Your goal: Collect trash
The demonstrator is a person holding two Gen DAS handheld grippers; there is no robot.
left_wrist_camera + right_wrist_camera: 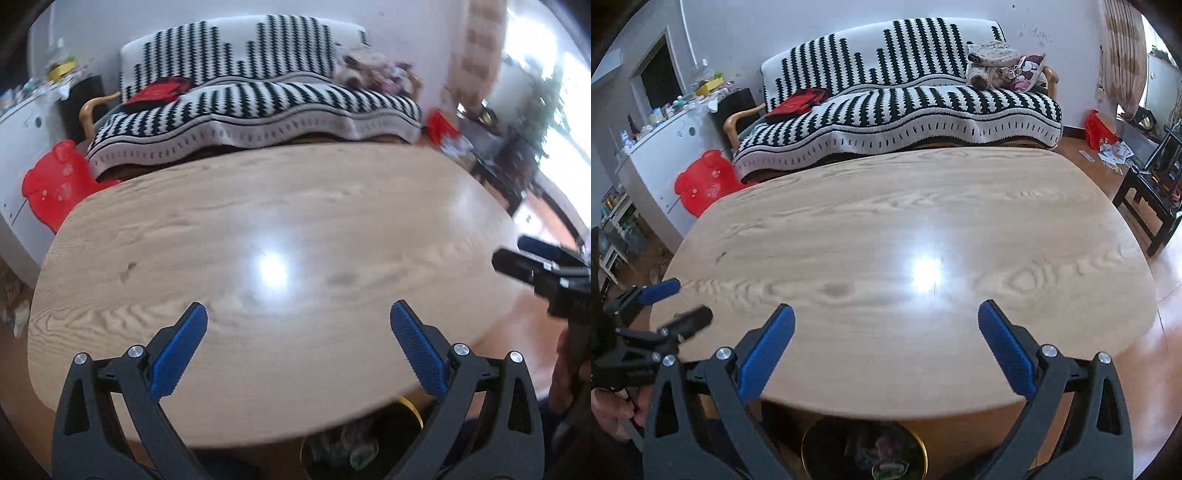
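A round trash bin with a gold rim [864,448] stands on the floor under the near edge of the oval wooden table [905,236]; crumpled wrappers lie inside it. It also shows in the left wrist view [365,443], partly hidden by the table [258,221]. My left gripper [299,314] is open and empty above the table's near edge; it also shows at the left of the right wrist view [677,301]. My right gripper [886,315] is open and empty; its fingers show at the right of the left wrist view [532,258]. No trash shows on the tabletop.
A sofa with a black-and-white cover [897,107] stands behind the table, with a red bag [796,103] on it. A red stool [701,181] and white cabinet [661,147] are at the left. A dark chair [1152,195] and scattered papers [1115,153] are at the right.
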